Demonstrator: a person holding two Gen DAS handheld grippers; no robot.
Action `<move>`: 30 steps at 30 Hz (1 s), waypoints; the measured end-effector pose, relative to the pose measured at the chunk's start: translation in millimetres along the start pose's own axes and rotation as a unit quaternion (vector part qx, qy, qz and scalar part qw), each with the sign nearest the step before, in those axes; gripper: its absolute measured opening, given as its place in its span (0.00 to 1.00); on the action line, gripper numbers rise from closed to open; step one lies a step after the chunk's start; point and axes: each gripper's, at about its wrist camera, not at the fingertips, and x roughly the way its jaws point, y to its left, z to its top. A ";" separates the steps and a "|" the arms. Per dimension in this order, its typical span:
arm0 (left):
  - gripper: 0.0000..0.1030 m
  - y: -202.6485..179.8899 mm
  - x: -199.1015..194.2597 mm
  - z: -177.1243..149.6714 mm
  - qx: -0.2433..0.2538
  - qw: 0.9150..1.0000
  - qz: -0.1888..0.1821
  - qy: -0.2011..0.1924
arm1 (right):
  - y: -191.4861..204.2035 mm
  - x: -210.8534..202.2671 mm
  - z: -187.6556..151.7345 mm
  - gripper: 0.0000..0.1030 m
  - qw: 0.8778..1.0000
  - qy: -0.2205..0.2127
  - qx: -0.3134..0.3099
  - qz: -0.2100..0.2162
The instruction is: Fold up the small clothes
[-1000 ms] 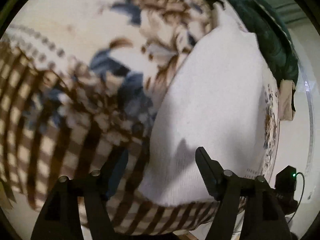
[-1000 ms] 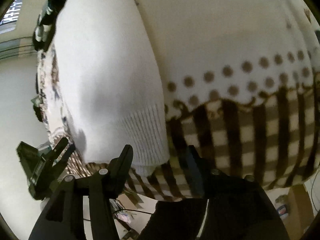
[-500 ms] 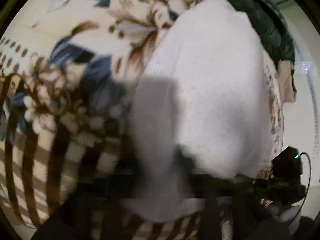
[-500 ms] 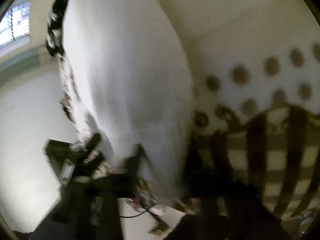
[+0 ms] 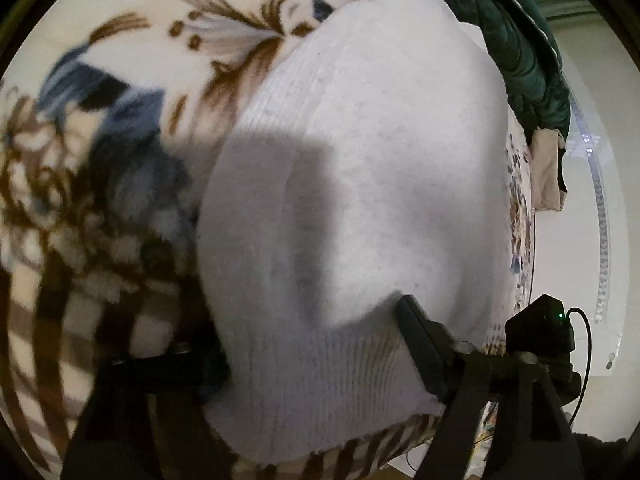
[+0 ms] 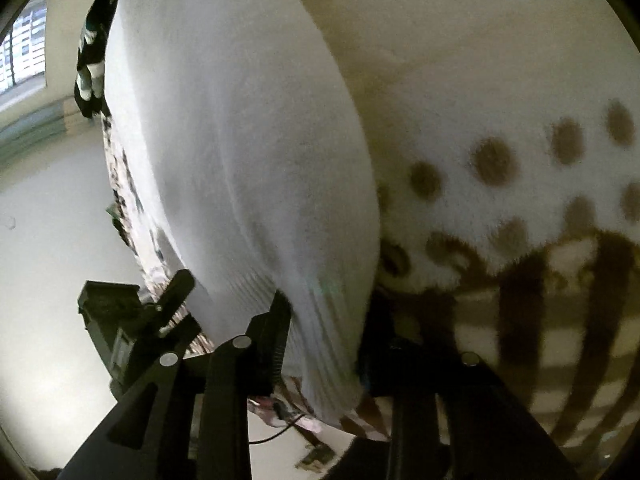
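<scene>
A white knit garment (image 5: pixel 380 168) lies flat on a fleece blanket (image 5: pixel 120 120) with flowers, dots and brown checks. Its ribbed hem (image 5: pixel 320 392) points toward me. My left gripper (image 5: pixel 310 332) straddles the hem's left corner. Its jaws are opening, and the hem lies bunched between the fingers (image 5: pixel 416 336). In the right wrist view the same garment (image 6: pixel 224 140) fills the middle. My right gripper (image 6: pixel 326 312) straddles the hem's other corner, its jaws also opening, with ribbed cloth between its fingers (image 6: pixel 276 320). Each view shows the other gripper's body at the bed's edge.
A dark green quilted jacket (image 5: pixel 520 40) and a beige cloth (image 5: pixel 548 168) lie at the blanket's far end. A black-and-white item (image 6: pixel 90 64) lies beyond the garment. Pale floor (image 6: pixel 48 208) lies past the bed's edge, with a cable (image 5: pixel 584 352) on it and a window (image 6: pixel 24 48) beyond.
Both grippers have come down and in onto the hem. Their jaws narrowed half a second ago and stand wider now. The hem corners, in front of the fingers before, now lie between them.
</scene>
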 end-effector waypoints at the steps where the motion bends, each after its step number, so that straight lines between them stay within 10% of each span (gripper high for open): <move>1: 0.09 0.7 -2.9 -1.7 0.000 1.000 0.005 0.001 | -0.6 0.2 -0.7 0.29 1.000 0.002 0.001 0.008; 12: 0.07 -18.7 -83.8 29.9 -0.030 0.996 -0.060 -0.056 | 44.3 -51.9 -8.9 0.14 0.998 -0.003 -0.030 0.049; 23: 0.07 -78.6 -82.8 219.2 0.000 0.984 -0.132 -0.120 | 187.6 -142.7 81.5 0.13 0.984 -0.111 -0.098 0.097; 30: 0.11 -97.2 -26.4 323.2 0.007 0.989 -0.100 -0.108 | 233.8 -144.1 174.0 0.13 0.980 -0.151 -0.073 0.111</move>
